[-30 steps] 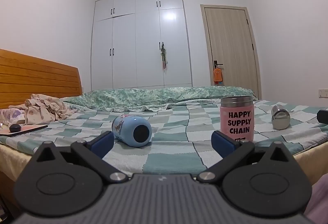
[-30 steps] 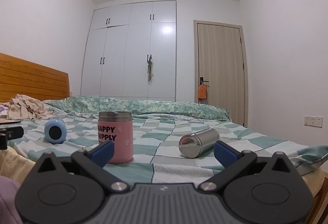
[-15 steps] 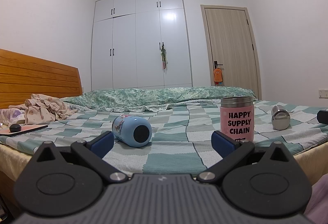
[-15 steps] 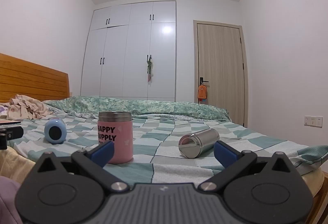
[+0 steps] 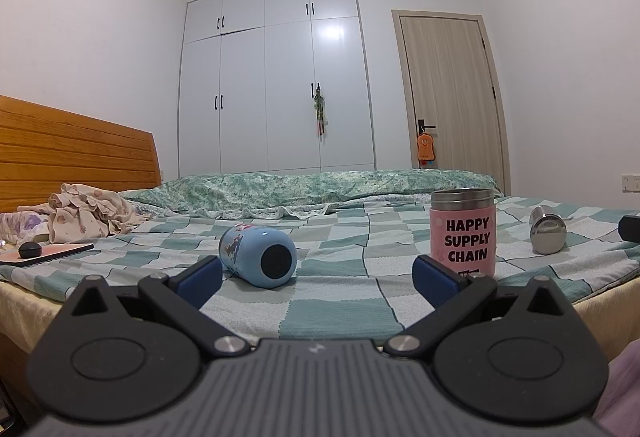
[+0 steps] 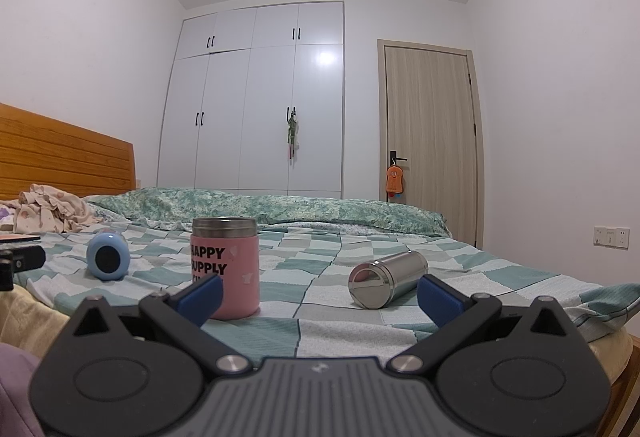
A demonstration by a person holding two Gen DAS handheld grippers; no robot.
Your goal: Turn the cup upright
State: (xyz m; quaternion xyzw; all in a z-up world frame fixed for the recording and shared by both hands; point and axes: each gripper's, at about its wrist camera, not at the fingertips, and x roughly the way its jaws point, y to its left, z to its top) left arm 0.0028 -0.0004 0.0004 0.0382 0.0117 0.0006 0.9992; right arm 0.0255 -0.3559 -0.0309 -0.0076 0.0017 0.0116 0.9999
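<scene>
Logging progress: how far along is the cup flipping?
Done: the pink cup stands upright on the bed. In hand: nothing; the left claw and right claw are both open, short of the cups. Left: the blue cup and steel cup lie on their sides.

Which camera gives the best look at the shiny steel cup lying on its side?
The right wrist view: the steel cup lies near and in full. The left wrist view shows it only small and end-on, far right.
</scene>
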